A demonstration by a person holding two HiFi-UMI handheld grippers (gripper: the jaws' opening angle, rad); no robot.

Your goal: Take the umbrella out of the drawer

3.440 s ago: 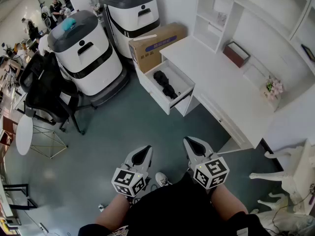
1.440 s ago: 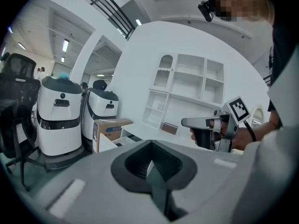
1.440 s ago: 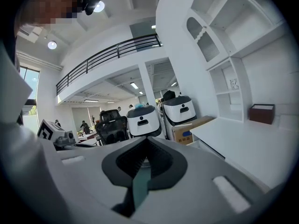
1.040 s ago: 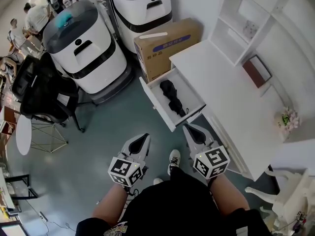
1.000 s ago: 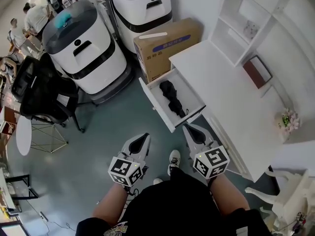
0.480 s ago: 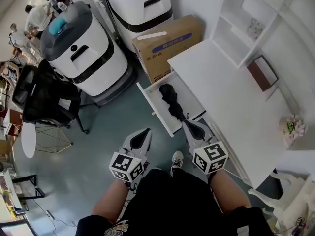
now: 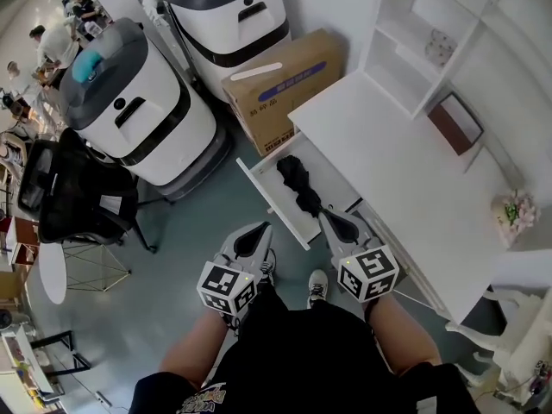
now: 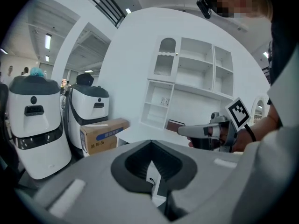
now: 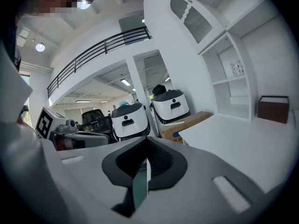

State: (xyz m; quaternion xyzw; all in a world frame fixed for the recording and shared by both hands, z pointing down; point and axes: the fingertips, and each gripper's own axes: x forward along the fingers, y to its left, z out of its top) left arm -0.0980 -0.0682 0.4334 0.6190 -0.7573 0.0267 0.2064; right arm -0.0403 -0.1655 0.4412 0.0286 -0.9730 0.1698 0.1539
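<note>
A folded black umbrella lies in the open white drawer of the white desk. Both grippers are held low in front of the person, pointing toward the drawer. My right gripper is shut and empty, its tip just short of the drawer's near corner, apart from the umbrella. My left gripper is also shut on nothing, over the floor to the left of the drawer front. In the left gripper view the jaws meet at the tip; in the right gripper view they do too.
A cardboard box stands on the floor behind the drawer, beside two white machines. A black office chair is at the left. Shelves, a brown box and flowers are on the desk side.
The person has stepped closer to the drawer. Both grippers have moved forward with them, and the right tip now reaches the drawer's near corner. Both jaws stay shut.
</note>
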